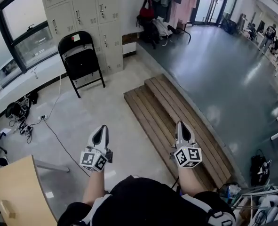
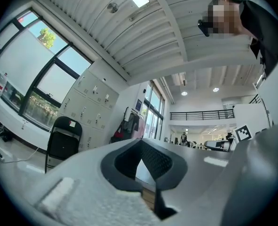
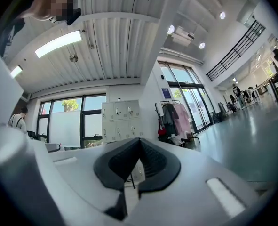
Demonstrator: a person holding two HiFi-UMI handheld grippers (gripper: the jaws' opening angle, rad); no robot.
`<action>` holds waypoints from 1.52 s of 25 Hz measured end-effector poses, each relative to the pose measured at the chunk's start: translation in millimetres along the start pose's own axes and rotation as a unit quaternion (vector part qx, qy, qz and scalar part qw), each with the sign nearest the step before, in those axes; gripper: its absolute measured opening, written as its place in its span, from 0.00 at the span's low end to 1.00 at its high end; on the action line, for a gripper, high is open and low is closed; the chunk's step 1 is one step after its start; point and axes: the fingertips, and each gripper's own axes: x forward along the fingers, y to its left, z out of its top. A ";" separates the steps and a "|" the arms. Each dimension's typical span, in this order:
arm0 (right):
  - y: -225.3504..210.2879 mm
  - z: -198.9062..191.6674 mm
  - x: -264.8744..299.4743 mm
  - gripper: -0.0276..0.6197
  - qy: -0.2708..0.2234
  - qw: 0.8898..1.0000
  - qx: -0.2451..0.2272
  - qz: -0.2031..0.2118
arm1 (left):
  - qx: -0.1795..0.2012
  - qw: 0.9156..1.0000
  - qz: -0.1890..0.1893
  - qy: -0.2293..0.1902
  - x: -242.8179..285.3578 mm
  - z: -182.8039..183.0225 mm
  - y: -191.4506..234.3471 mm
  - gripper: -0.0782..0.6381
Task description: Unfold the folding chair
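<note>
Chair [image 1: 81, 60] stands folded by the lockers [image 1: 89, 13], well apart from both claws. Left claw [image 1: 101, 130] and right claw [image 1: 181, 126] are clenched and empty. Step in hand, as judged: approach. Recommend arriving square to the chair and releasing both claws before contact, one for the backrest, one for the seat edge.
</note>
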 end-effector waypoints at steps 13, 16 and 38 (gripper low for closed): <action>106.1 -31.9 93.8 0.05 0.040 0.989 0.011 0.141 | 0.013 0.989 0.145 -0.027 -69.6 25.2 89.4 0.11; 128.6 -38.1 119.8 0.05 0.049 0.983 0.015 0.175 | 0.018 0.984 0.172 -0.033 -76.8 30.9 105.4 0.11; 160.0 -55.1 294.6 0.05 0.066 0.949 0.067 0.301 | 0.066 0.956 0.282 -0.049 5.1 60.8 165.6 0.11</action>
